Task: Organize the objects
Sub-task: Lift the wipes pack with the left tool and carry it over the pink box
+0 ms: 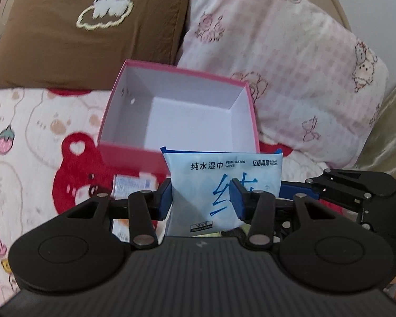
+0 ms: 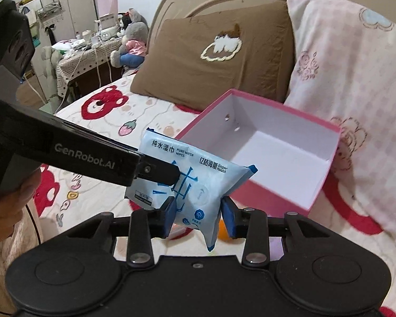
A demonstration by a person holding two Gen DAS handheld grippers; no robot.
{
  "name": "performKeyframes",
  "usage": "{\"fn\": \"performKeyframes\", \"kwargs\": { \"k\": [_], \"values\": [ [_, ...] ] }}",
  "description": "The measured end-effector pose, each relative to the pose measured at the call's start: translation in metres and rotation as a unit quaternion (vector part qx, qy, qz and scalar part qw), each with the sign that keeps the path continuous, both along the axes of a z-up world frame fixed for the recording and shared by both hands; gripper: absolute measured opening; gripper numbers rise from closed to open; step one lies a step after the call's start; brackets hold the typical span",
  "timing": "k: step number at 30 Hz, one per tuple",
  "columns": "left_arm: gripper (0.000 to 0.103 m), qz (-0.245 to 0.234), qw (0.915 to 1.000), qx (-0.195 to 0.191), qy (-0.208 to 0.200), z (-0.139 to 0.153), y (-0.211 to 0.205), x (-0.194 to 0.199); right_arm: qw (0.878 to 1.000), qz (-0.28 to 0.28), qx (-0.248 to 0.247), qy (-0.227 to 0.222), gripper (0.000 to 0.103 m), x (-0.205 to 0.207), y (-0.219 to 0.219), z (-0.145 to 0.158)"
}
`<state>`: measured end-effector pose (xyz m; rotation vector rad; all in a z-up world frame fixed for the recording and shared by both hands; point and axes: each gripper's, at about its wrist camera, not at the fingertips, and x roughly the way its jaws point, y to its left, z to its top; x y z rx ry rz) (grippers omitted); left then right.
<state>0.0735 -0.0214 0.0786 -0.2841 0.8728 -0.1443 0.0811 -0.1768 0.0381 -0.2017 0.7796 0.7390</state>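
Left gripper [image 1: 202,198]: jaws clamped on the wipes pack [image 1: 223,190], 1 blue pad on each side of it.
Wipes pack: light blue, printed "PURE WATER WIPES"; held above the bed [image 1: 26,132] between both pairs of jaws, just in front of the pink box [image 1: 134,155].
Pink box: open, white inside, resting on the bed before the brown pillow [image 1: 87,26] and pink pillow [image 1: 290,66].
Right gripper [image 2: 199,218]: jaws clamped on the pack's lower end [image 2: 198,200].

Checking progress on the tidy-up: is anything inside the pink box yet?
No, the pink box shows only its bare white inside, while the wipes pack sits outside it between the left gripper pads.
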Motion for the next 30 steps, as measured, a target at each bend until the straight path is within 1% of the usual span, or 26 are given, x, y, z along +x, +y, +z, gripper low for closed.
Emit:
{"fn": "performKeyframes", "kwargs": {
  "k": [4,8,11,15,19,25,28,30],
  "values": [
    [0.044,-0.006,0.9999,-0.007,-0.007,0.008,0.004,0.019,1.000,-0.007,-0.002,0.005,0.043,0.020,0.002,0.013],
    [0.044,-0.015,0.9998,-0.014,-0.002,0.013,0.009,0.041,1.000,-0.016,-0.007,0.009,0.043,0.041,0.005,0.025],
    [0.044,-0.027,0.9995,-0.018,0.003,0.014,0.011,0.059,1.000,-0.019,-0.019,0.009,0.041,0.052,0.008,0.030],
    [0.044,-0.037,0.9990,-0.025,-0.001,0.008,0.012,0.079,0.999,-0.024,-0.036,0.003,0.039,0.067,0.012,0.032],
    [0.044,-0.046,0.9988,-0.019,-0.002,-0.005,0.008,0.098,0.999,-0.044,-0.021,-0.003,0.039,0.080,0.006,0.020],
    [0.044,-0.055,0.9983,-0.018,0.005,-0.031,0.005,0.133,0.998,-0.062,-0.025,-0.009,0.039,0.106,0.004,-0.005],
    [0.044,-0.051,0.9980,-0.030,0.023,-0.051,0.007,0.156,0.996,-0.079,-0.022,-0.028,0.039,0.118,0.002,-0.020],
    [0.044,-0.051,0.9976,-0.034,0.031,-0.064,0.006,0.171,0.995,-0.091,-0.018,-0.028,0.039,0.127,0.000,-0.032]
  ]
}}
